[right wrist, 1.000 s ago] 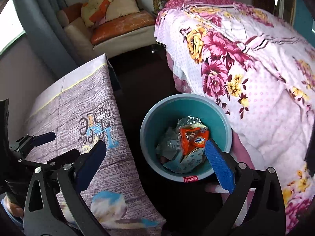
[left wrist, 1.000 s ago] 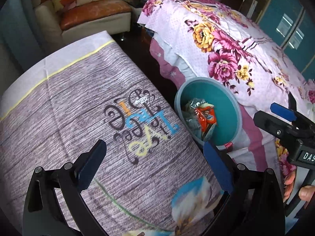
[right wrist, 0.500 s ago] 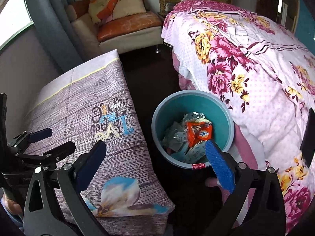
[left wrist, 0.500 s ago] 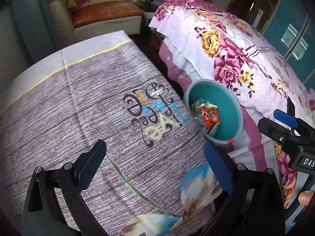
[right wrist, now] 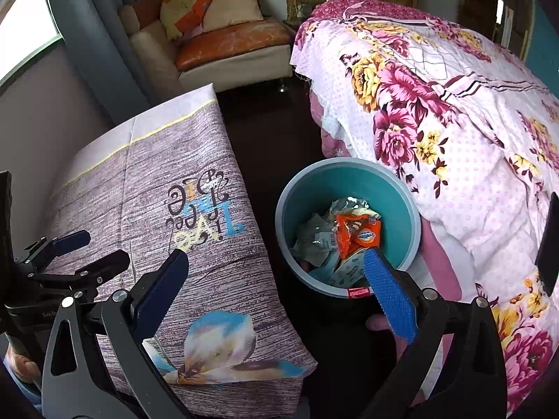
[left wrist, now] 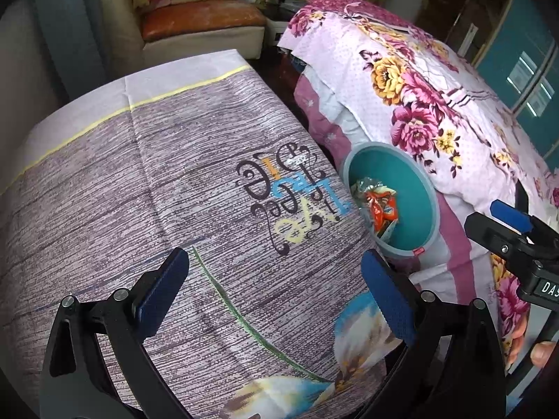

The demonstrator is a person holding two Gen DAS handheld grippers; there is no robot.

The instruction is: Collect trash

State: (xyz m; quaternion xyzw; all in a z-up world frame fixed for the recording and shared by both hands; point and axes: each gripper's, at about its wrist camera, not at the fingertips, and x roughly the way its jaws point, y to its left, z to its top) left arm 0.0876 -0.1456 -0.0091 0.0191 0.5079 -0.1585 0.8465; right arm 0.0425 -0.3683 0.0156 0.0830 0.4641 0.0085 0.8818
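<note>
A teal bin with a grey rim stands on the floor between the table and the bed. It holds an orange snack wrapper, silver foil and other crumpled wrappers. In the left wrist view the bin is to the right of the table edge. My left gripper is open and empty above the tablecloth. My right gripper is open and empty, above and in front of the bin. The left gripper also shows at the left edge of the right wrist view.
The table carries a purple-grey printed cloth with lettering and a flower print. A bed with a pink floral cover fills the right. A sofa with cushions stands at the back. Dark floor runs between table and bed.
Both grippers have pulled back and up from the bin, which now looks smaller and farther. More of the tablecloth shows in both views. Both grippers stay open and empty.
</note>
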